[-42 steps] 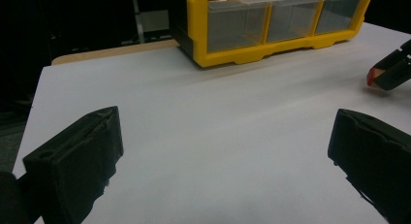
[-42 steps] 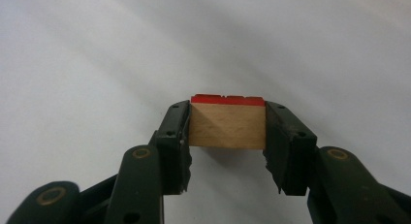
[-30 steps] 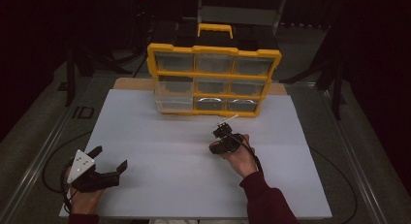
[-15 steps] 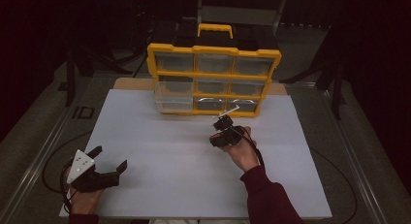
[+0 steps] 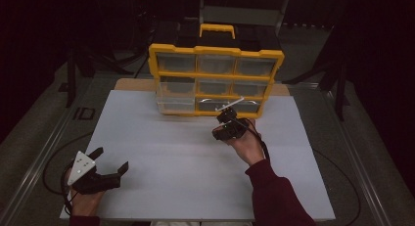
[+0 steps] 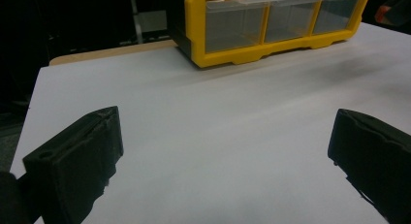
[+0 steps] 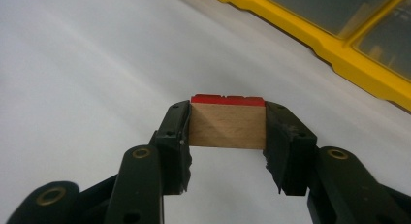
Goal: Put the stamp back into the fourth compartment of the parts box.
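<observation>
A white desk [image 5: 195, 187] carried a yellow organizer [image 5: 215, 81] at its far side, standing upright with rows of clear drawers and a yellow handle on top. The organizer's lowest drawers faced the person.

The right claw [image 5: 226, 124] was held above the desk just in front of the organizer's lower right drawers, near but not touching them, with the person's right hand [image 5: 247, 145] and a dark red sleeve [image 5: 276, 196] behind it. In the right gripper view, its jaws were clamped on a small wooden block [image 7: 227, 125], one jaw pressed against each side. The block showed a bare wood face toward the camera and a red top edge. It hung clear of the white surface, with the organizer's yellow base running across the upper right corner of that view.

The left claw [image 5: 110, 162] sat low at the near left corner of the desk, well apart from the right one and the organizer. Its jaws stood wide apart with nothing between them, and a grey three-cornered plate [image 5: 80, 165] rode on top. In the left gripper view, the bare desk lay between the jaws, and the organizer stood farther off.
</observation>
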Motion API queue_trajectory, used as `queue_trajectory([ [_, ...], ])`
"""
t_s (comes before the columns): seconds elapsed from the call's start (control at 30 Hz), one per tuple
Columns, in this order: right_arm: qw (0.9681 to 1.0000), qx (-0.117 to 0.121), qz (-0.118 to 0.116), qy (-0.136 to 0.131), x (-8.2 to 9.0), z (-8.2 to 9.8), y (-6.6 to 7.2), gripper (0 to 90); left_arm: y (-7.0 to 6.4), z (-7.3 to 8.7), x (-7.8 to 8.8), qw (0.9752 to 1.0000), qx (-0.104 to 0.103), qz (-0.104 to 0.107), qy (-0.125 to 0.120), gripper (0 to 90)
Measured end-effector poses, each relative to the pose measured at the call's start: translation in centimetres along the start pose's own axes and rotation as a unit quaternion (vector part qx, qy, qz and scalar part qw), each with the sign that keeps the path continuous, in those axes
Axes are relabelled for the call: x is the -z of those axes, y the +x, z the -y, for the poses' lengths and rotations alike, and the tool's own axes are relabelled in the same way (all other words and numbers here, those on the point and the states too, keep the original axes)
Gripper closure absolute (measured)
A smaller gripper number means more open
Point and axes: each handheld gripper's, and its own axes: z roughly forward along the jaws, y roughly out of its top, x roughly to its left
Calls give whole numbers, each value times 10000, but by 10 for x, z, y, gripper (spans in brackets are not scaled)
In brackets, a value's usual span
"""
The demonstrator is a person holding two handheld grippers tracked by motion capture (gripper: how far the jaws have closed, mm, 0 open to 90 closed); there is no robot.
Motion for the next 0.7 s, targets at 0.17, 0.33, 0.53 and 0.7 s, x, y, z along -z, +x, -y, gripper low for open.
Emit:
queue_trajectory([
  [0.17, 9999, -15, -96, -42, 5, -7, -3, 550, 0, 0, 0, 10000, -3, 8, 0, 1],
  [0.33, 9999, 45, -145, -37, 10, -15, -6, 550, 0, 0, 0, 10000, -10, 9, 6, 1],
  [0.53, 9997, 110, -193, -40, 16, -29, -6, 551, 0, 0, 0, 10000, -6, 15, 8, 1],
  [0.7, 9995, 190, -230, -48, 21, -40, -7, 551, -1, 0, -1, 10000, -24, 17, 20, 1],
])
